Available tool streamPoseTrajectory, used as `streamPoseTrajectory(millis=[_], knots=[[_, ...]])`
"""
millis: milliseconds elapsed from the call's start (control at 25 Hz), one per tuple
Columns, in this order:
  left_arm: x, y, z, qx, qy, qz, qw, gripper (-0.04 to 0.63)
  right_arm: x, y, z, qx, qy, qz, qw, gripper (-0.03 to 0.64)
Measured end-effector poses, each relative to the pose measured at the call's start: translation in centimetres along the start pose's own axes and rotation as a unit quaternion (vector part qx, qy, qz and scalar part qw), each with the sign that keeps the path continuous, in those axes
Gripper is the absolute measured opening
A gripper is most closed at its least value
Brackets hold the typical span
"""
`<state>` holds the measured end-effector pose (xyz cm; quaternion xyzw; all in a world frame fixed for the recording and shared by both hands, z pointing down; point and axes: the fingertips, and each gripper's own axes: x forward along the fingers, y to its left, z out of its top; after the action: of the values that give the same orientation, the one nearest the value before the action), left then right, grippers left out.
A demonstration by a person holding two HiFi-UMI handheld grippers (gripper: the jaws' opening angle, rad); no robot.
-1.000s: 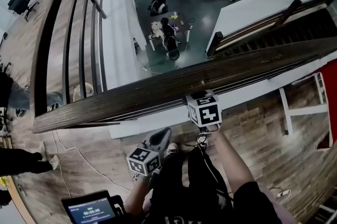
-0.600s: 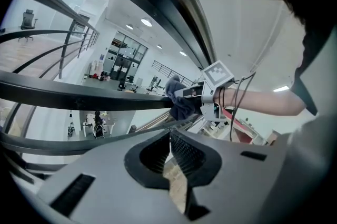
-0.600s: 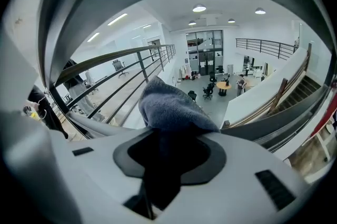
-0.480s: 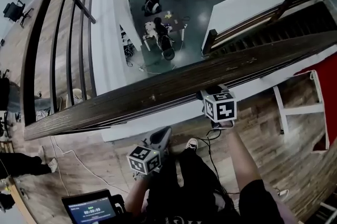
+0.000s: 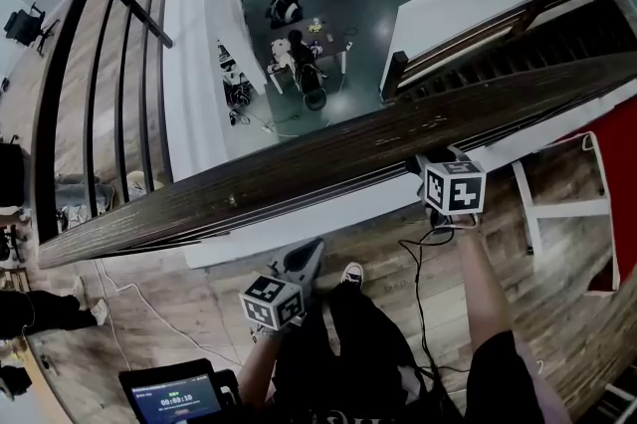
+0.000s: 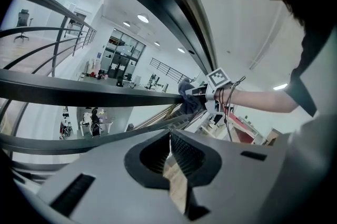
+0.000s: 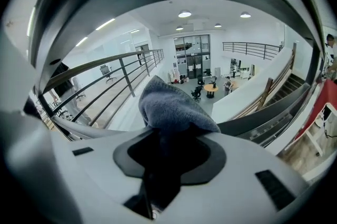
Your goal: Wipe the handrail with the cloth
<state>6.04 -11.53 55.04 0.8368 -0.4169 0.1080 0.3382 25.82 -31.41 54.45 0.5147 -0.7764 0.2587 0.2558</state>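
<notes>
A dark wooden handrail (image 5: 299, 175) runs from lower left to upper right in the head view. My right gripper (image 5: 443, 171) sits at its near edge, right of the middle, under its marker cube. It is shut on a blue-grey cloth (image 7: 171, 107) that bulges out of the jaws. From the left gripper view, the cloth (image 6: 188, 98) lies against the rail in front of the right gripper (image 6: 204, 94). My left gripper (image 5: 271, 301) hangs low by the person's legs, away from the rail. Its jaws (image 6: 169, 152) are shut with nothing between them.
Beyond the rail is a drop to a lower floor with desks and chairs (image 5: 309, 64). A staircase (image 5: 518, 34) descends at upper right. A tablet with a timer (image 5: 174, 397) sits at lower left. A white frame (image 5: 557, 208) and a loose cable (image 5: 423, 258) are on the wooden floor.
My right gripper has slid to the right along the handrail with the cloth. The left gripper has stayed where it was.
</notes>
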Motion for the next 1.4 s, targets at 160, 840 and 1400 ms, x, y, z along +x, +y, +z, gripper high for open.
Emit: streamPoseTrajectory(millis=[160,840,1400], knots=[[0.4,-0.1,0.0,0.001,0.004,0.004,1.0000,0.000,-0.8,-4.6,0.4,0.016,-0.006,-0.027,0.999,0.109],[-0.2,0.4,-0.8,-0.001,0.015,0.009,0.9998,0.000,-2.6,-11.6,0.6,0.051,-0.033,-0.122,0.991,0.109],[-3.5,2.5,-2.2,-0.011,0.005,0.013,0.9998,0.000,-0.5,2.4,-8.9,0.046,0.043,-0.043,0.997,0.109]])
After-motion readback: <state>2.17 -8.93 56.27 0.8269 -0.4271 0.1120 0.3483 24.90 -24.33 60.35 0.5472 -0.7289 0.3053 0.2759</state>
